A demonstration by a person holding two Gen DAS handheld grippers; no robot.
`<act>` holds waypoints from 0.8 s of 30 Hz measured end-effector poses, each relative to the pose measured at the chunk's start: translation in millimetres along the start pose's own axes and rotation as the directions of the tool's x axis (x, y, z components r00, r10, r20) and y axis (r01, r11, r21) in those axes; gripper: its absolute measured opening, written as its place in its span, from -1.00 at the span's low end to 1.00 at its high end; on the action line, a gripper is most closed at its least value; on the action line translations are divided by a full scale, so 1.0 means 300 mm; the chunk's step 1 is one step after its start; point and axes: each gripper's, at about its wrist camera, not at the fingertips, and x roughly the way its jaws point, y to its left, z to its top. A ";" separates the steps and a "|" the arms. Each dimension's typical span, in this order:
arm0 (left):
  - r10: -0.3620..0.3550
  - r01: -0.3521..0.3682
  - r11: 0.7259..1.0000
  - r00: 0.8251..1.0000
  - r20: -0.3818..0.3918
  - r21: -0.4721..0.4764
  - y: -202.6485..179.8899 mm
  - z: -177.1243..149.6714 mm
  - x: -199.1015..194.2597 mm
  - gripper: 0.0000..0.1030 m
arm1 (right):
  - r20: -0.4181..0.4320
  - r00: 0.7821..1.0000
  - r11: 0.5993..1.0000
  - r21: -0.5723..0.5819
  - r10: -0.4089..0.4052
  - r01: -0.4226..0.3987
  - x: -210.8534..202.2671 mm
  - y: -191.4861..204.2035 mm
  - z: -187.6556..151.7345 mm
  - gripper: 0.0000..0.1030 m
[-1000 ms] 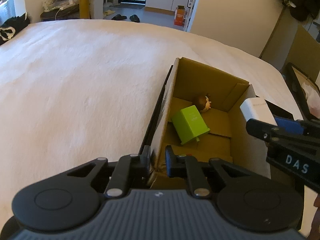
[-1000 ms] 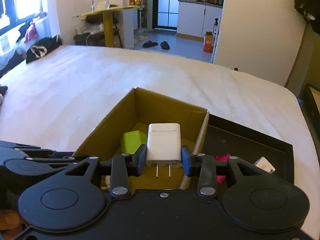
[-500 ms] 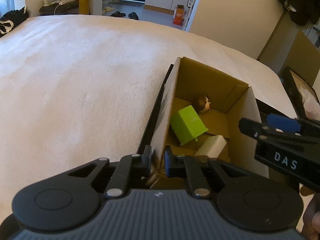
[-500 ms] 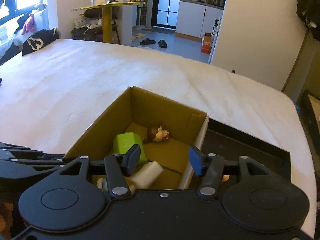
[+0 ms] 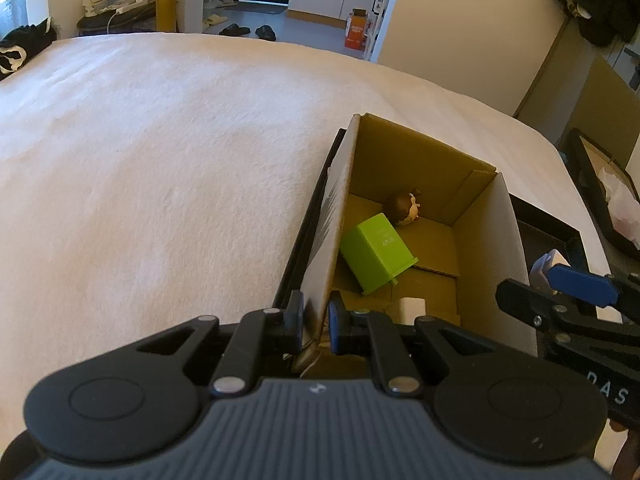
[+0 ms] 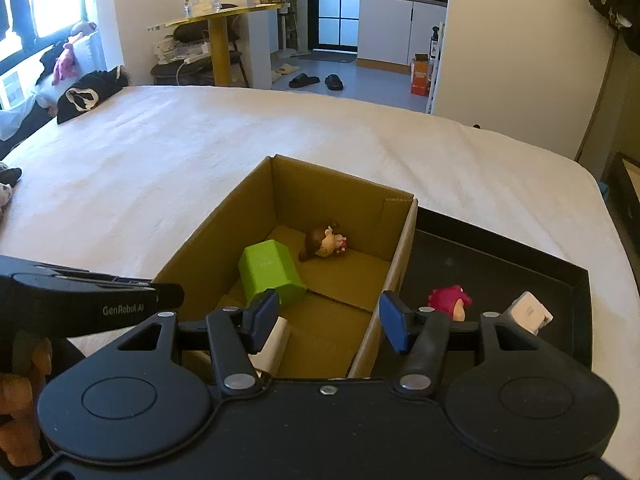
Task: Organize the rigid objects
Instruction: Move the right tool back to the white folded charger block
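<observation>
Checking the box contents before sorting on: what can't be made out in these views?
- White charger: mostly hidden behind the right gripper finger; left view shows only its top.
- Green block: its lettering is too small.
- Black tray: near end hidden by the gripper body.
- Doll: face too small.

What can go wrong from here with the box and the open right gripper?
Left gripper pinches only the thin cardboard box wall; pulling may tip it, spilling the green block and doll. Open right gripper straddles the other wall and may snag it when moving toward the pink toy.
</observation>
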 end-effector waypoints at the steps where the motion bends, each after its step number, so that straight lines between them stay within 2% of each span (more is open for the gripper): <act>1: 0.003 -0.003 1.000 1.000 0.001 0.002 -0.002 0.001 0.000 -0.79 | 0.000 1.000 1.000 0.003 0.000 0.000 -0.002 -0.006 -0.004 0.08; 7: 0.021 -0.021 1.000 1.000 0.001 0.014 -0.012 0.005 -0.001 -0.80 | 0.010 1.000 0.998 0.057 -0.001 0.000 -0.021 -0.058 -0.012 0.12; 13: 0.055 -0.055 0.997 0.998 -0.004 0.060 -0.046 0.007 -0.011 -0.73 | 0.032 0.999 0.995 0.099 -0.036 0.033 -0.031 -0.137 -0.040 0.12; 18: 0.091 -0.090 0.995 0.996 -0.008 0.052 -0.056 0.013 -0.011 -0.71 | 0.033 0.998 0.987 0.149 -0.062 0.056 -0.030 -0.214 -0.070 0.12; 21: 0.097 -0.095 0.994 0.995 -0.029 0.052 -0.061 0.017 -0.003 -0.52 | 0.032 0.997 0.983 0.172 -0.068 0.062 -0.032 -0.253 -0.084 0.12; 23: 0.116 -0.114 0.992 0.993 -0.027 0.052 -0.066 0.015 -0.003 -0.25 | 0.037 0.997 0.982 0.175 -0.075 0.067 -0.034 -0.269 -0.091 0.12; 24: 0.130 -0.129 0.990 0.991 -0.024 0.055 -0.069 0.015 -0.003 -0.20 | 0.037 0.996 0.981 0.180 -0.078 0.070 -0.031 -0.279 -0.095 0.12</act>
